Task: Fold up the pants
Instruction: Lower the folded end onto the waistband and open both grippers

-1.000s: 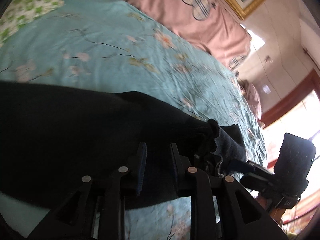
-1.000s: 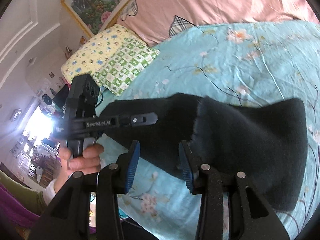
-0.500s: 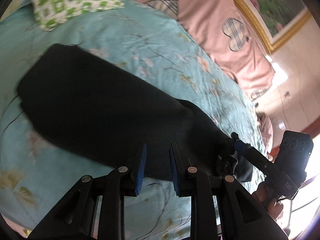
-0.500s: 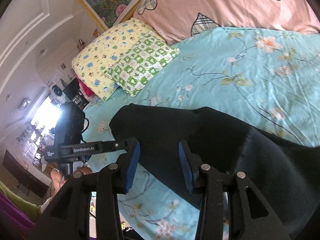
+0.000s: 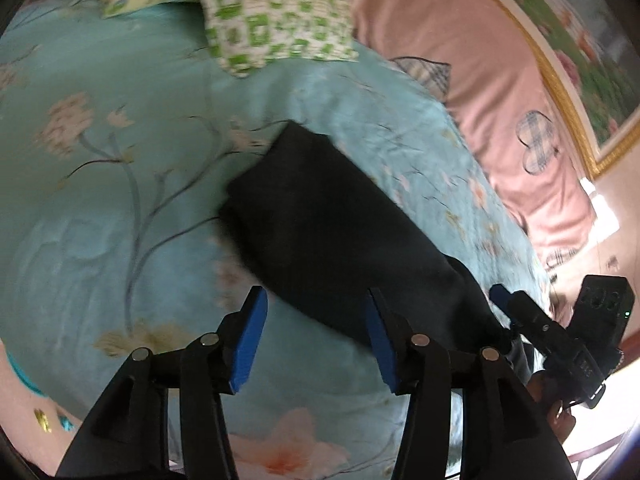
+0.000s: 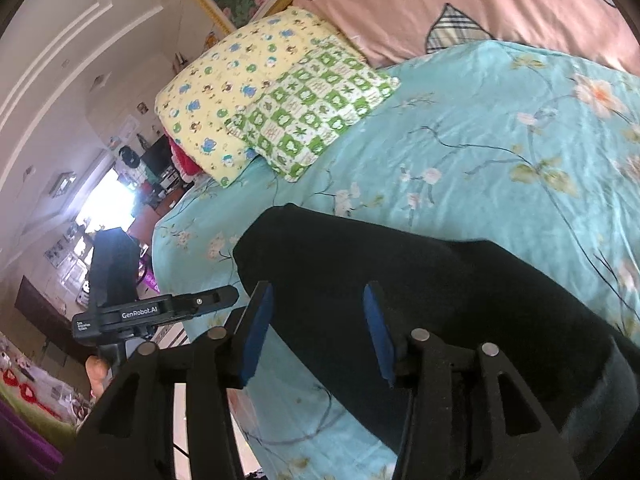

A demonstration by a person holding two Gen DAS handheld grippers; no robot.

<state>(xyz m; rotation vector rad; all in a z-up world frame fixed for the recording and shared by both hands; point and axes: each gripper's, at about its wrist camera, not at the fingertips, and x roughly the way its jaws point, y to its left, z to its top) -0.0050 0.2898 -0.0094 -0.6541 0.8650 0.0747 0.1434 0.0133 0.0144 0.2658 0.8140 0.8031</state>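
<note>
Nearest, the left gripper [image 5: 316,336] was opening over the near edge of the dark, soft fabric pants [image 5: 340,232], nothing pinched; a second before, its jaws stood close together. The right gripper [image 6: 318,330] was also opening, empty. The pants lay flat on the turquoise floral bed [image 5: 100,208], probably released to settle a fold.

The left gripper [image 5: 316,336] points steeply down, its blue pads [image 5: 248,340] standing apart and opening, nothing pressed between them. The right gripper [image 6: 316,332] tilts down less sharply; its jaws are opening too, the pads [image 6: 376,336] clear of any grip. In the right wrist view, a hand [image 6: 96,372] grasps the left gripper's handle at the lower left, with only a few fingers showing.
</note>
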